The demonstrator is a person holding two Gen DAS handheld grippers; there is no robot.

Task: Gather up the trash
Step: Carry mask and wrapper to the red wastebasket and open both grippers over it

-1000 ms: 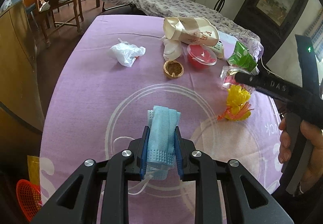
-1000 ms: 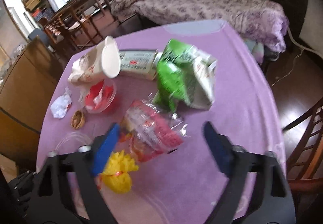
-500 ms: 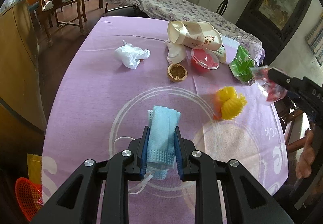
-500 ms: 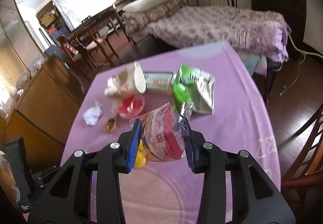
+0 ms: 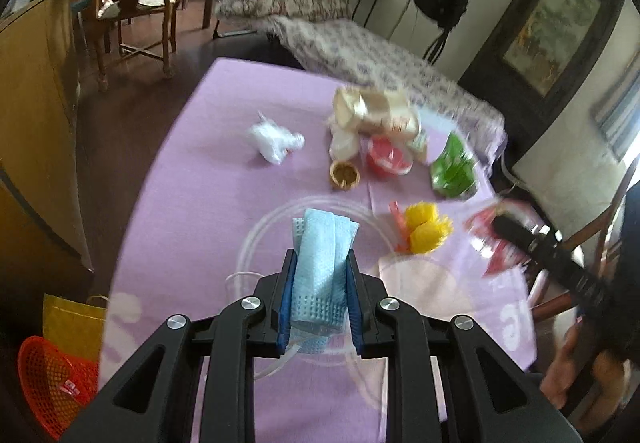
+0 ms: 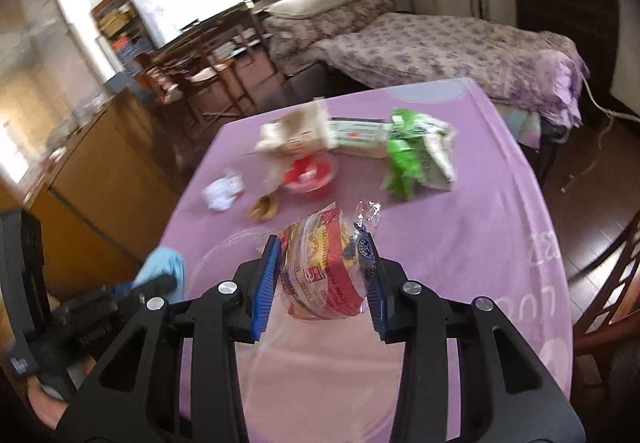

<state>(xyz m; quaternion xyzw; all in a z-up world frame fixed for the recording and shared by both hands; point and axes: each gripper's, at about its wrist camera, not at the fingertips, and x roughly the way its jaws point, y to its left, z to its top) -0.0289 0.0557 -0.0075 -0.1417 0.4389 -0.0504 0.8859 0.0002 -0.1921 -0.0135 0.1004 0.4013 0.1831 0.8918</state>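
Left wrist: my left gripper (image 5: 319, 295) is clamped on a folded blue face mask (image 5: 320, 275), held above the purple tablecloth (image 5: 208, 179).
Left wrist, table: yellow wrapper (image 5: 426, 227), green packet (image 5: 454, 167), red cup (image 5: 386, 159) (all blurred).
Right wrist: my right gripper (image 6: 320, 283) pinches a red snack wrapper (image 6: 324, 275).
Text: wrapper print unreadable; cloth lettering (image 6: 544, 271) reads partly "LU".
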